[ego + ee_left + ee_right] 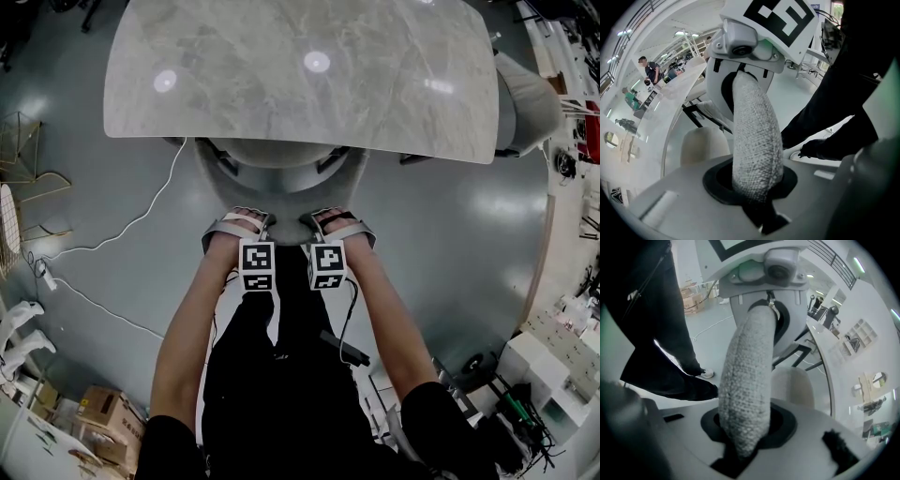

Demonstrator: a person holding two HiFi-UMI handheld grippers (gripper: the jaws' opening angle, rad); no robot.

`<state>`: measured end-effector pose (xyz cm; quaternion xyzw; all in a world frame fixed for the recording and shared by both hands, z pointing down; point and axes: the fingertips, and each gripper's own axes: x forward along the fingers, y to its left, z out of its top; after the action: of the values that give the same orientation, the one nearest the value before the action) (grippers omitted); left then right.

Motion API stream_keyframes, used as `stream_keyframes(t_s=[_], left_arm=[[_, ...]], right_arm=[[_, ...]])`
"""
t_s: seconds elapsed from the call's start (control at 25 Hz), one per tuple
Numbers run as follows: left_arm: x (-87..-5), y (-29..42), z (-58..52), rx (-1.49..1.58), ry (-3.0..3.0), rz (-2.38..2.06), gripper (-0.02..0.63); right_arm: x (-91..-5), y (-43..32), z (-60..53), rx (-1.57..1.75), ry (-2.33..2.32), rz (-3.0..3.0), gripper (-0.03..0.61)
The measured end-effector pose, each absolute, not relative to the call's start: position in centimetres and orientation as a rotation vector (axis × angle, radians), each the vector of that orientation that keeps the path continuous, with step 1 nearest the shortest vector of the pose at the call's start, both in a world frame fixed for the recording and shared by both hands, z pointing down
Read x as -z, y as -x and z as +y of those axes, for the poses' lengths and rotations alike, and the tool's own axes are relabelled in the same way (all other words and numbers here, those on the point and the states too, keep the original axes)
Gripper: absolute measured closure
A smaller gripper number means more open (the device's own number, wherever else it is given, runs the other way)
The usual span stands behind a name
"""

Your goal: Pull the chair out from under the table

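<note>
At the back rim of the chair [279, 187], your left gripper [242, 223] and right gripper [334, 222] each pinch the padded fabric edge, jaws set narrow and pressed on it. Beyond them, the seat runs under the near edge of the marble table [300, 75]; only the curved back stands clear. The grasp looks done. What remains is the pull itself, towards you, until the seat comes out.
</note>
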<state>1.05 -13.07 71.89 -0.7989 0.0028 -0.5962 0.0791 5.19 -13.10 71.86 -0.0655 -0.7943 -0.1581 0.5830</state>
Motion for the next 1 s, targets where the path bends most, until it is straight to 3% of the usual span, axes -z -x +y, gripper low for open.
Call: stream_keyframes(t_s=[1.0], left_arm=[[-71.8, 0.0, -7.4, 1.782, 2.380, -0.052, 0.540]], right_arm=[[-71.6, -4.0, -7.1, 0.323, 0.131, -1.862, 0.486]])
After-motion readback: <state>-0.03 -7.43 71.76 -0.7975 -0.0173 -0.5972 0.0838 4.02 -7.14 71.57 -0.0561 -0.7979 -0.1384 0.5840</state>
